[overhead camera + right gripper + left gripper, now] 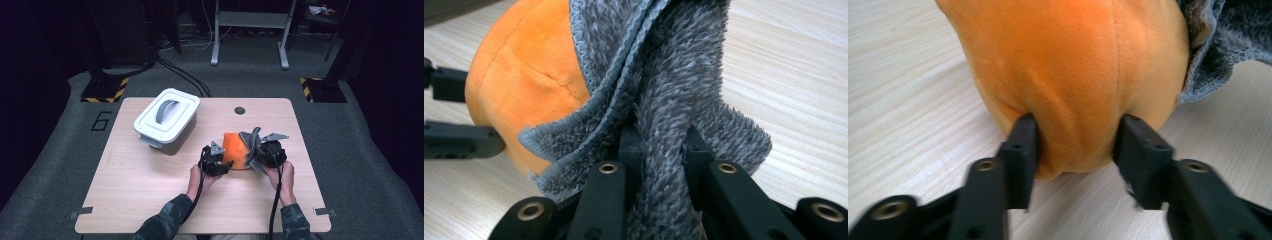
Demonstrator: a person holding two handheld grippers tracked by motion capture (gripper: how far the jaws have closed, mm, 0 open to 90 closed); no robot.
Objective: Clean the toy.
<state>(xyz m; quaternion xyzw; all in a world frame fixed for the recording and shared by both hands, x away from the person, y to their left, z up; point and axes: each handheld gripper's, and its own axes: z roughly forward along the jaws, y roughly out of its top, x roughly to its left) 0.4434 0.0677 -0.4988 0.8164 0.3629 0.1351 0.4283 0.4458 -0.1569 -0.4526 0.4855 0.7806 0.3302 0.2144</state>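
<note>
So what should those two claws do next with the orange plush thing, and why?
Probably the left gripper backs off: its jaws flank the orange plush with little sign of squeezing, while the right gripper is clamped on its grey fuzzy cloth.

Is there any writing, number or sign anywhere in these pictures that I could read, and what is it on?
"6": a dark numeral on the grey floor, left of the table.
No words on the white lidded box, the orange plush or the grey cloth.
Yellow-black hazard stripes mark the stand bases; they carry no text.
</note>
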